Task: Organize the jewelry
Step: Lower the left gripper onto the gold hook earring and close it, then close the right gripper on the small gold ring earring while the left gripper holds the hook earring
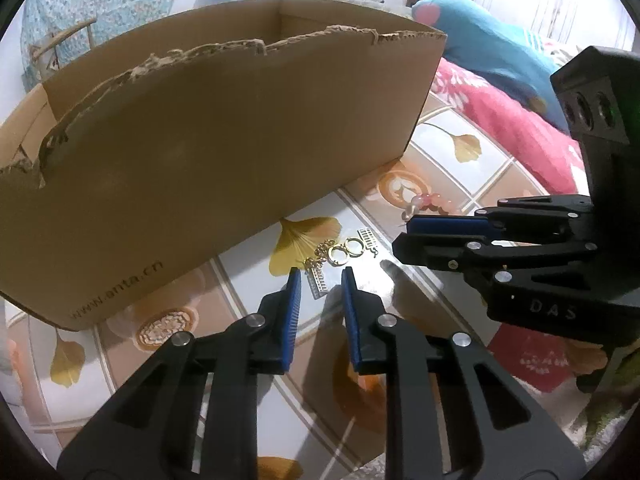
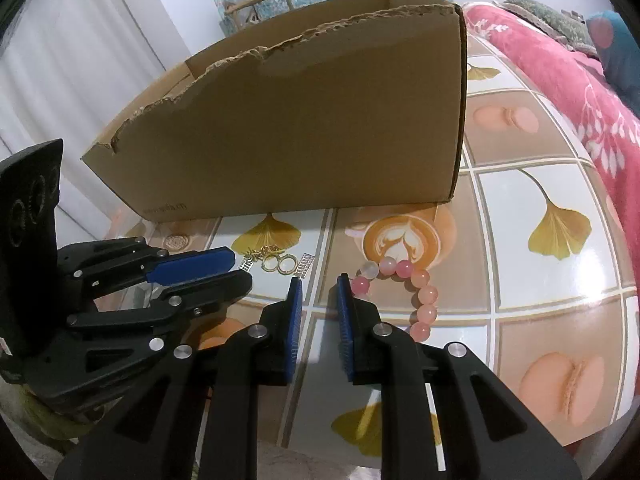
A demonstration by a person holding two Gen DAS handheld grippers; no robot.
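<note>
A: Two jewelry lots on the tablecloth (image 2: 520,216): gold earrings (image 1: 344,250) by the cardboard box (image 1: 224,152), pink bead bracelet (image 2: 416,284) beside them.
B: Grippers?
A: Left gripper (image 1: 320,280) narrow gap over the earrings, holding nothing. Right gripper (image 2: 318,284) narrow gap too, bracelet outside it.
B: Risk?
A: Earrings lie flat, so pads likely skid past.

Patterned table with a box and loose jewelry

The table (image 2: 520,200) wears a glossy cloth printed with ginkgo leaves, latte cups and macarons. A torn-edged cardboard box (image 2: 304,120) stands on it. Just in front of the box lies a small heap of gold rings and chain (image 1: 334,254) with two silver comb-like charms (image 1: 318,284) beside it. A pink bead bracelet (image 2: 412,284) lies near them on the latte print.
</note>
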